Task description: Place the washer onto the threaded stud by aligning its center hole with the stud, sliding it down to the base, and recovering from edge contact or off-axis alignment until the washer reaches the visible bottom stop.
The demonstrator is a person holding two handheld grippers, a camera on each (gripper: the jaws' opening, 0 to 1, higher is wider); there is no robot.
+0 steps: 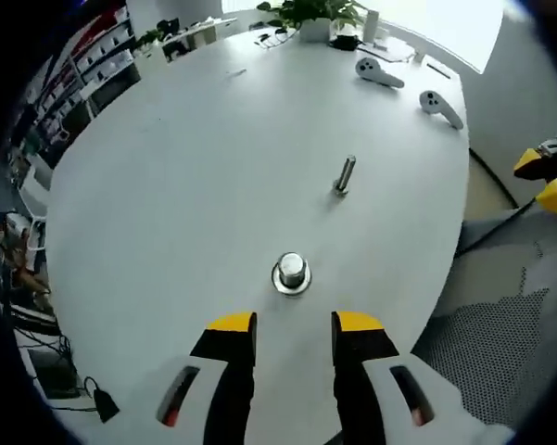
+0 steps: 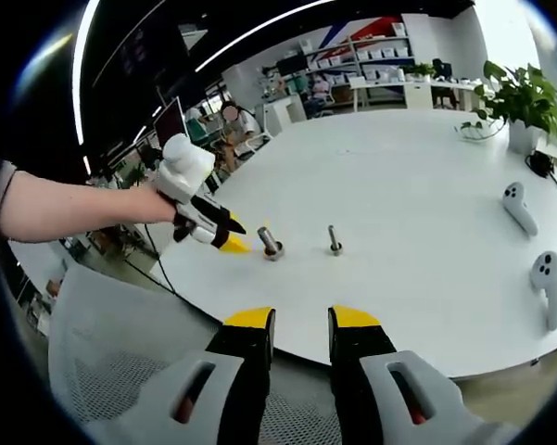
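A short shiny stud point(image 1: 291, 269) stands on the white round table point(image 1: 185, 185), with a flat metal ring point(image 1: 291, 284), seemingly the washer, lying around its foot. My left gripper point(image 1: 294, 324) hovers open just short of it, nothing between the yellow tips. A second, thinner threaded stud point(image 1: 345, 174) stands further out. From the right gripper view, the left gripper point(image 2: 230, 243), held by a hand, sits beside the ringed stud point(image 2: 272, 244); the thin stud point(image 2: 335, 240) is to its right. My right gripper point(image 2: 302, 320) is open and empty, off the table's near edge.
Two white controllers point(image 1: 380, 72) point(image 1: 440, 107) lie at the table's far side, seen also as controllers point(image 2: 517, 206) point(image 2: 545, 276). A potted plant point(image 2: 524, 102) stands at the edge. A mesh chair point(image 2: 120, 371) sits under my right gripper. The right gripper point(image 1: 547, 176) shows off the table.
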